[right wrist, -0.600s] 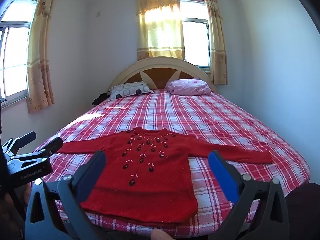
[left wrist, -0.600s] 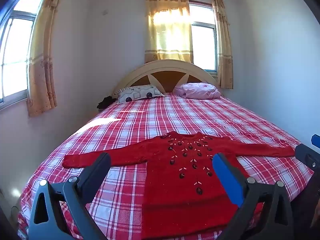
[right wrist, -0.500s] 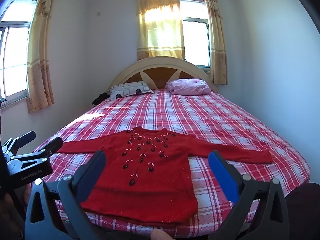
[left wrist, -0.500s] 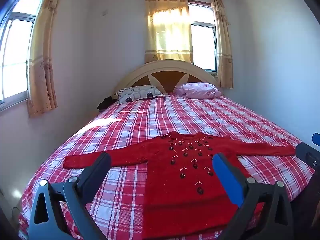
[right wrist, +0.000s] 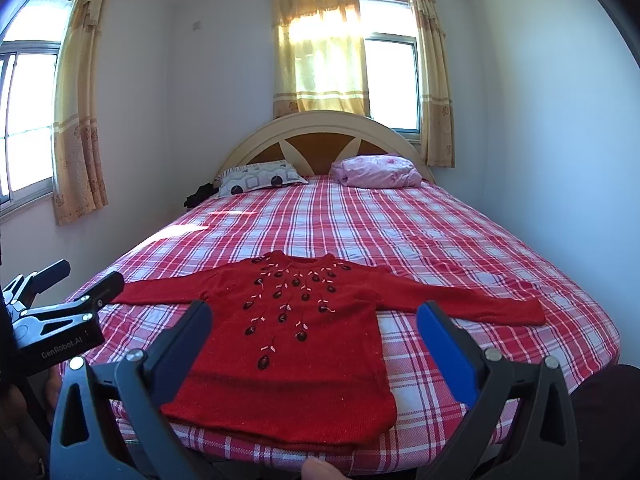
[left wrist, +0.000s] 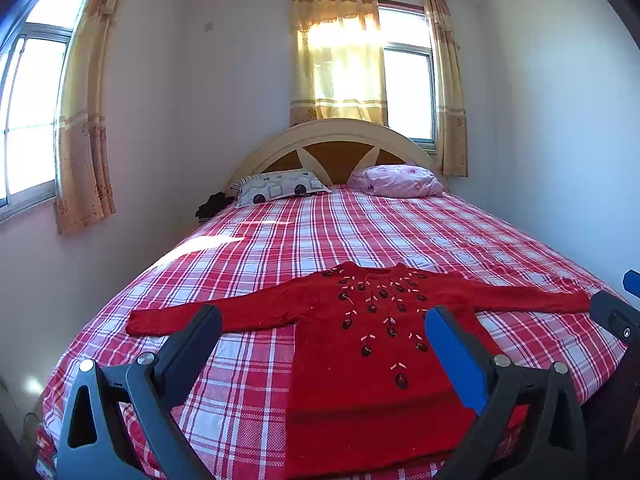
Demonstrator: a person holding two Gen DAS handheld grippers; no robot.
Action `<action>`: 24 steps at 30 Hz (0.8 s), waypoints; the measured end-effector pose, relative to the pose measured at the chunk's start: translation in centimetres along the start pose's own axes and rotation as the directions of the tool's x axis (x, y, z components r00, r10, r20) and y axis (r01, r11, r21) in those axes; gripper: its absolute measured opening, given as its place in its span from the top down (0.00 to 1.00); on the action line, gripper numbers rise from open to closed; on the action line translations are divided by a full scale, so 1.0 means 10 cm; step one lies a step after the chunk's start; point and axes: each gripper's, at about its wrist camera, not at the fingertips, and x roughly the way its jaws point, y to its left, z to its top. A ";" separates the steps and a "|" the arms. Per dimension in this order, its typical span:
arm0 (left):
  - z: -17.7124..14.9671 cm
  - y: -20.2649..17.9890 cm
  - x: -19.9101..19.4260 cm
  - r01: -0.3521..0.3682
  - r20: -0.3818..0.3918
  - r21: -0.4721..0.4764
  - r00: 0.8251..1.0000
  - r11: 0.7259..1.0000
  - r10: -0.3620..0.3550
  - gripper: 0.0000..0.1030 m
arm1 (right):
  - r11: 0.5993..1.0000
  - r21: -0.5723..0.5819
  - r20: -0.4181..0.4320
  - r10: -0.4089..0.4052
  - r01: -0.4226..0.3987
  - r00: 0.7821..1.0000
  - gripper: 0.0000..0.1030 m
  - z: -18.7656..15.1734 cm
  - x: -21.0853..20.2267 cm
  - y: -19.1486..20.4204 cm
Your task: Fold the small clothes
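We see no change from the earlier frames. Our left gripper and right gripper both hover fully open, empty, above the bed. The red sweater lies flat, sleeves spread, near the foot edge.

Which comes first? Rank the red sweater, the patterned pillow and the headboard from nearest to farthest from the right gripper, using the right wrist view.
1. red sweater, spread flat at the bed's near end, just past the right gripper.
2. patterned pillow, far end of the bed, left side.
3. headboard, behind the pillow, against the wall.
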 end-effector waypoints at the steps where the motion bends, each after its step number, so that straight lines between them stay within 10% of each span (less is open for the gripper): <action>1: 0.00 0.00 0.00 0.000 0.000 0.000 1.000 1.000 0.000 0.01 | 1.000 0.000 -0.001 0.000 0.000 1.000 0.00 -0.01 0.00 -0.01; 24: 0.01 -0.01 0.01 -0.008 0.008 -0.011 1.000 1.000 0.008 0.01 | 1.000 -0.006 -0.013 -0.002 0.002 1.000 0.00 -0.06 0.05 0.01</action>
